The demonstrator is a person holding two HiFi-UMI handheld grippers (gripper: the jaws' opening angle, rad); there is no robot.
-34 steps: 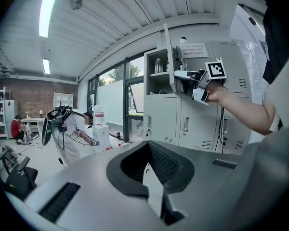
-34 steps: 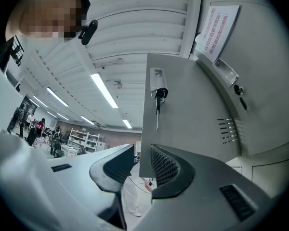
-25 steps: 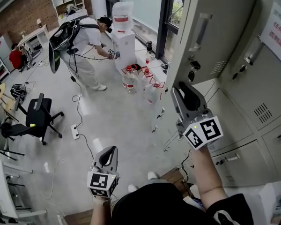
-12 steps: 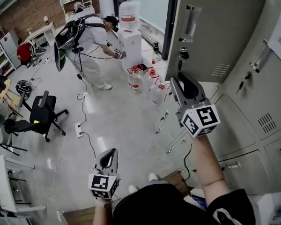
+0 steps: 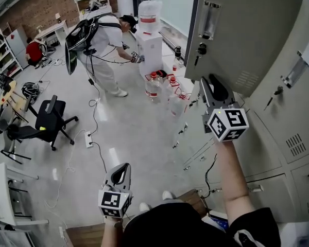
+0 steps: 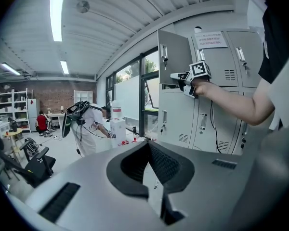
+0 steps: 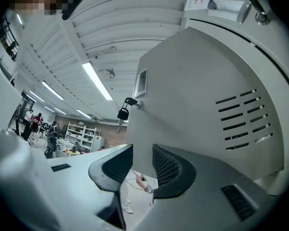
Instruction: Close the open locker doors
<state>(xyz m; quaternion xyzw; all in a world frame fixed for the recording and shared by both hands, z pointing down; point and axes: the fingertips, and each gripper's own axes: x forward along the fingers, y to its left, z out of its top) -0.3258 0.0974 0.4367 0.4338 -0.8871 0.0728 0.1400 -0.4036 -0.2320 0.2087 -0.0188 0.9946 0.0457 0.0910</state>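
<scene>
Pushing locker door [image 5: 247, 30] with right gripper [image 5: 212, 80], further right than a second ago, jaws just opening slightly, clamping nothing. Closing judged under way.

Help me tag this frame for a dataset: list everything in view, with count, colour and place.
Open locker door: one, grey, upper right, swung out, key in its lock.
Lockers: one bank, grey, right side.
Water dispenser: one, white, by the window.
Water bottles: several, clear with red caps, on the floor beside the dispenser.
Person with backpack: one, in white, at the dispenser.
Office chair: one, black, left.
Power strip: one, white, on the floor.
Left gripper: one, grey, low centre, fingers together, empty.
Right gripper: one, grey, raised at the door's lower edge, fingers apart.
</scene>
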